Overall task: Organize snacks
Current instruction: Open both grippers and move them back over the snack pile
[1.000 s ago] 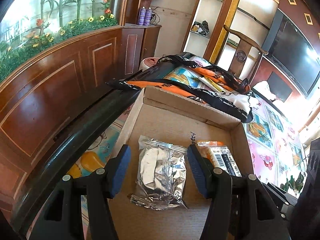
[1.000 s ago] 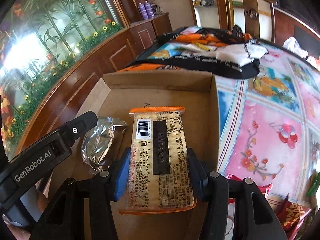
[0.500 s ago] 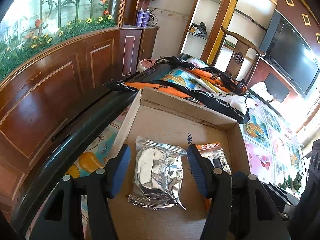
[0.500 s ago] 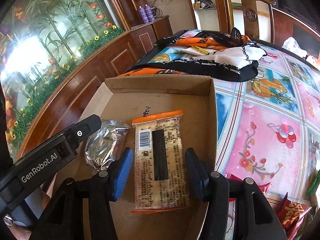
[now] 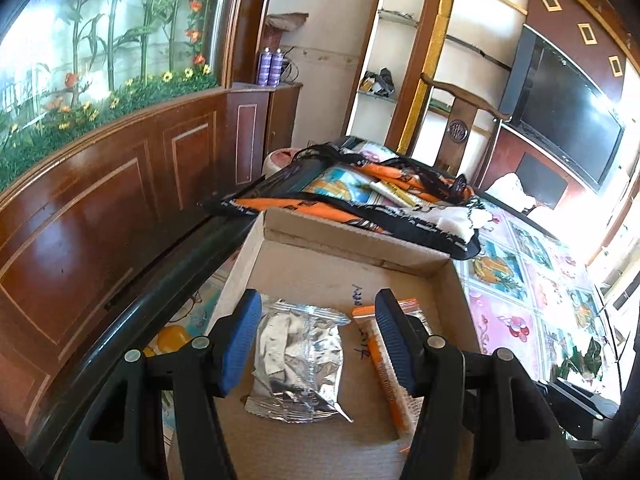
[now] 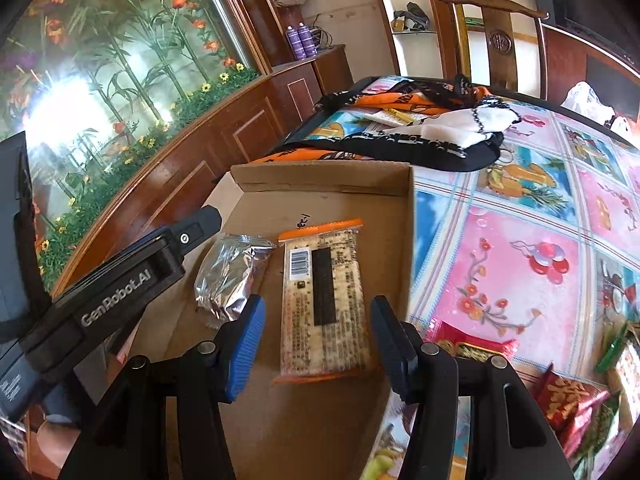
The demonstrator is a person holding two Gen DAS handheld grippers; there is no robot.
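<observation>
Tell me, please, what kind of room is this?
Probably a home living or dining room: a television on the wall, a carved wooden chair, and a table with a colourful fruit-print tablecloth bearing a cardboard box of snacks.

Cardboard box (image 6: 404,216), open-topped, shallow, brown, on the patterned tablecloth; two snacks flat on its floor, side by side; silver foil packet (image 5: 298,360) crinkled, sealed, toward the left wall; cracker pack (image 6: 324,300) with orange end seams, barcode and black label face up, just beside it, nearer the right wall; red snack packets (image 6: 568,396) lie outside, on the cloth right of the box.
</observation>
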